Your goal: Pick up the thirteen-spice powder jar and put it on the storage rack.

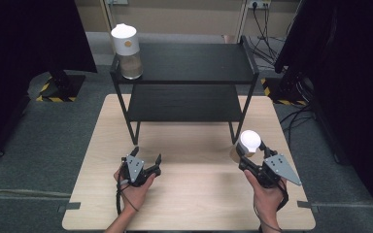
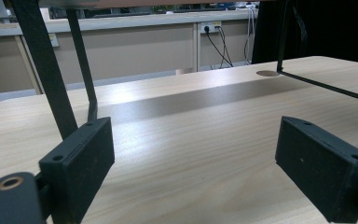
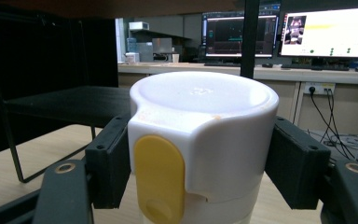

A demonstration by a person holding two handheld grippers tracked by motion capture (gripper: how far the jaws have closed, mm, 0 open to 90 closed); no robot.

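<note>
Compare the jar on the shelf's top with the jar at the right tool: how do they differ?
The jar on the shelf stands free on the black shelf at its left corner; the jar at the right tool is down at table level, clamped between the right tool jaws. The shelf jar shows its whole body; the gripped one mostly its lid. Both have white lids with a yellow tab.

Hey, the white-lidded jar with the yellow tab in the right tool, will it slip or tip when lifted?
The white-lidded jar looks rigid and smooth, so it may slip. The right tool grips high at the lid, so it probably hangs steady; the lid might loosen.
</note>
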